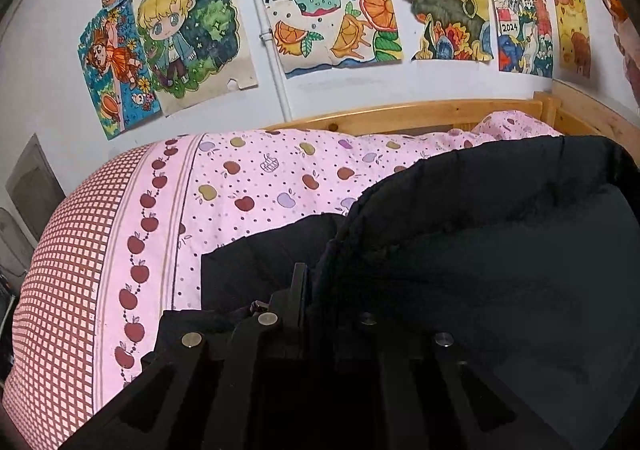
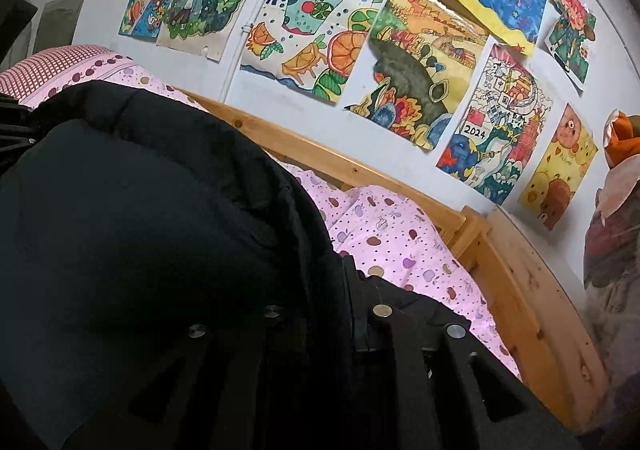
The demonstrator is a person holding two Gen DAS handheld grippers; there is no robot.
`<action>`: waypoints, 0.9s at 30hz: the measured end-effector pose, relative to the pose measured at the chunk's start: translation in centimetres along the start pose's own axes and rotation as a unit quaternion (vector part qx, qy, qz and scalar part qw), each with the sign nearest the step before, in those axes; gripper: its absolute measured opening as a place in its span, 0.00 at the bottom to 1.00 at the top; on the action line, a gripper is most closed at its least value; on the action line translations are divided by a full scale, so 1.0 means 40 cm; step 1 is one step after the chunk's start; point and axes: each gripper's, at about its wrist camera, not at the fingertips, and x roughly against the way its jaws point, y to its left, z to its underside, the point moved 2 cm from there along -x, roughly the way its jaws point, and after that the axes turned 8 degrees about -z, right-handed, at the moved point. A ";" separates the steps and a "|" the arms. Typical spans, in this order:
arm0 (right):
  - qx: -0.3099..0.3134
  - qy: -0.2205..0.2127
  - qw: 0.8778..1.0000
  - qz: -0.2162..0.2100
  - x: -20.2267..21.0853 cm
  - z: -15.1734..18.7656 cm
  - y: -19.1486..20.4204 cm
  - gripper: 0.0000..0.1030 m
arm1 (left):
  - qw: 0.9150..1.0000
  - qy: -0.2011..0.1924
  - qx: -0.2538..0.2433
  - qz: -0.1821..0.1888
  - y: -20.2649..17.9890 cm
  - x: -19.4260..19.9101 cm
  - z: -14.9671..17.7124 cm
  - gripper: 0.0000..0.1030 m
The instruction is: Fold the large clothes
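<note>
- We see a white wall (image 1: 332, 90) filling the upper half of both views, papered with bright children's drawings (image 1: 328, 6) (a fruit-juice picture sits near twelve o'clock in the left wrist view, one marked 2024 towards two o'clock).
- Below it lies the bed (image 1: 420, 116) with its pale wooden frame, running across the left view and slanting down to four o'clock in the right one.
- A pink quilt (image 1: 256, 178) printed with apples covers the bed; its red-checked border curves away at nine o'clock in the left view.
- The big black padded coat (image 1: 500, 230) lies on the quilt, bulging up from the centre towards three o'clock in the left view and from the centre towards nine o'clock in the right view (image 2: 132, 210); a flatter black panel of it rests on the quilt at about seven o'clock in the left view.
- Our left claw (image 1: 306, 290) sits at six o'clock, its fingers together and clamped on an edge of the coat.
- Our right claw (image 2: 352, 290) is likewise at six o'clock, its fingers nearly together with dark coat cloth pinched between them (the black parts blend with the cloth, so the exact contact is hard to make out).
- An orange soft toy (image 2: 622, 138) peeks in at three o'clock in the right view.
</note>
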 end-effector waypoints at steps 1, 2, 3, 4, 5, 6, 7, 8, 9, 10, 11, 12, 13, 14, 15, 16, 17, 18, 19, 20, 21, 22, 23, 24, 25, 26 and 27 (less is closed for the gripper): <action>-0.001 0.001 1.000 0.000 -0.003 0.003 0.002 0.14 | 1.000 0.001 -0.001 0.000 -0.003 -0.004 0.003 0.09; -0.002 0.002 1.000 0.000 -0.005 0.006 0.002 0.15 | 1.000 0.002 -0.001 0.000 -0.004 -0.007 0.005 0.09; -0.004 0.003 1.000 -0.001 -0.007 0.006 0.001 0.15 | 1.000 0.005 -0.003 0.001 -0.006 -0.009 0.006 0.10; -0.006 0.004 1.000 -0.003 -0.011 0.010 0.001 0.16 | 1.000 0.006 -0.004 0.000 -0.009 -0.012 0.009 0.10; -0.007 0.004 1.000 -0.004 -0.014 0.013 0.001 0.17 | 1.000 0.007 -0.005 0.000 -0.012 -0.016 0.010 0.10; -0.009 0.004 1.000 -0.004 -0.017 0.014 0.001 0.17 | 1.000 0.008 -0.007 -0.002 -0.015 -0.018 0.011 0.10; -0.010 0.004 1.000 -0.004 -0.019 0.016 0.001 0.18 | 1.000 0.008 -0.009 -0.003 -0.018 -0.020 0.013 0.10; -0.011 0.004 1.000 -0.005 -0.021 0.019 0.002 0.19 | 1.000 0.009 -0.010 -0.005 -0.021 -0.021 0.014 0.10; -0.013 0.005 1.000 -0.005 -0.023 0.020 0.001 0.20 | 1.000 0.009 -0.012 -0.007 -0.024 -0.023 0.016 0.11; -0.014 0.005 1.000 -0.005 -0.026 0.021 0.000 0.21 | 1.000 0.009 -0.014 -0.008 -0.026 -0.025 0.017 0.11; -0.015 0.005 1.000 -0.005 -0.027 0.023 0.000 0.22 | 1.000 0.010 -0.015 -0.009 -0.028 -0.026 0.018 0.11; -0.016 0.005 1.000 -0.005 -0.029 0.024 -0.002 0.22 | 1.000 0.010 -0.016 -0.009 -0.027 -0.027 0.019 0.11; -0.017 0.006 1.000 -0.004 -0.030 0.025 -0.002 0.24 | 1.000 0.010 -0.016 -0.010 -0.029 -0.028 0.020 0.11; -0.019 0.006 1.000 -0.003 -0.031 0.027 -0.002 0.26 | 1.000 0.010 -0.017 -0.010 -0.030 -0.029 0.021 0.11; -0.021 0.006 1.000 -0.003 -0.032 0.028 -0.003 0.27 | 1.000 0.011 -0.017 -0.010 -0.030 -0.030 0.021 0.11; -0.023 0.007 1.000 -0.003 -0.033 0.029 -0.005 0.29 | 1.000 0.011 -0.018 -0.010 -0.032 -0.031 0.022 0.11; -0.026 0.007 1.000 -0.003 -0.035 0.031 -0.008 0.31 | 1.000 0.012 -0.018 -0.010 -0.033 -0.031 0.023 0.11; -0.029 0.008 1.000 -0.002 -0.036 0.033 -0.010 0.33 | 1.000 0.012 -0.019 -0.010 -0.034 -0.032 0.024 0.11; -0.033 0.010 0.999 0.000 -0.039 0.035 -0.013 0.38 | 1.000 0.013 -0.020 -0.010 -0.035 -0.032 0.024 0.11; -0.038 0.012 0.999 0.002 -0.041 0.037 -0.018 0.43 | 1.000 0.013 -0.020 -0.010 -0.035 -0.033 0.024 0.11; -0.043 0.013 0.999 0.005 -0.043 0.038 -0.023 0.45 | 1.000 0.013 -0.019 -0.009 -0.035 -0.033 0.024 0.11; -0.049 0.013 0.999 0.006 -0.043 0.039 -0.027 0.50 | 1.000 0.013 -0.018 -0.008 -0.034 -0.032 0.025 0.11; -0.054 0.014 0.998 0.007 -0.044 0.041 -0.032 0.54 | 1.000 0.013 -0.017 -0.006 -0.032 -0.033 0.025 0.11; -0.058 0.014 0.998 0.008 -0.045 0.043 -0.036 0.56 | 1.000 0.014 -0.016 -0.005 -0.031 -0.032 0.025 0.12; -0.061 0.015 0.998 0.009 -0.045 0.045 -0.039 0.58 | 1.000 0.013 -0.015 -0.005 -0.030 -0.031 0.025 0.12; -0.063 0.015 0.998 0.011 -0.045 0.046 -0.041 0.60 | 1.000 0.013 -0.015 -0.006 -0.030 -0.030 0.025 0.12; -0.064 0.015 0.998 0.013 -0.046 0.047 -0.042 0.61 | 1.000 0.011 -0.015 -0.007 -0.030 -0.028 0.025 0.13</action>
